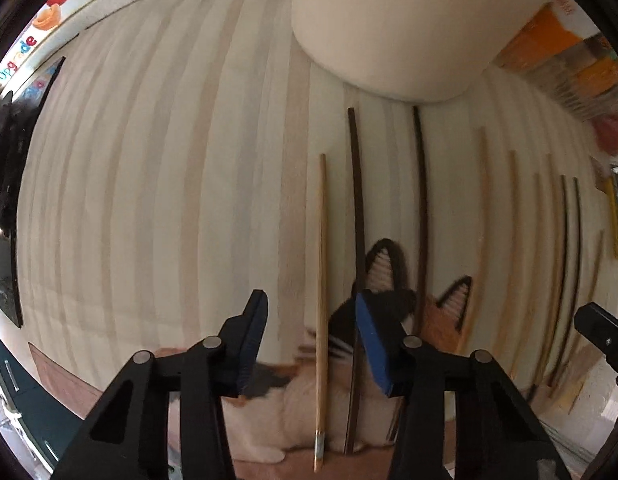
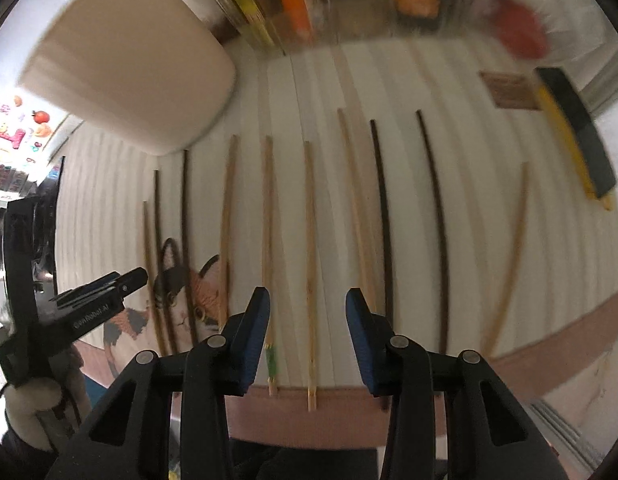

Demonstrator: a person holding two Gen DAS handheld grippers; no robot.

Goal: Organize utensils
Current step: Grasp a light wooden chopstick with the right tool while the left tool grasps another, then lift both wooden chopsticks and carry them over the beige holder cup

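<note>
On the striped mat [image 2: 489, 208], all the chopsticks [image 2: 311, 240] lie in a row near the cream cup [image 2: 125, 64], none sorted yet. The left gripper [image 1: 311, 344] and right gripper [image 2: 307, 332] hover half-open, fingers grasping nothing.

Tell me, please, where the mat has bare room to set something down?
Free: the striped mat left of the light chopstick, out to its left edge. Crowded: right of it, where chopsticks lie in a row below the cream cup.

Cat-print striped mat [image 1: 149, 200]; blurred packages [image 2: 297, 4]
</note>
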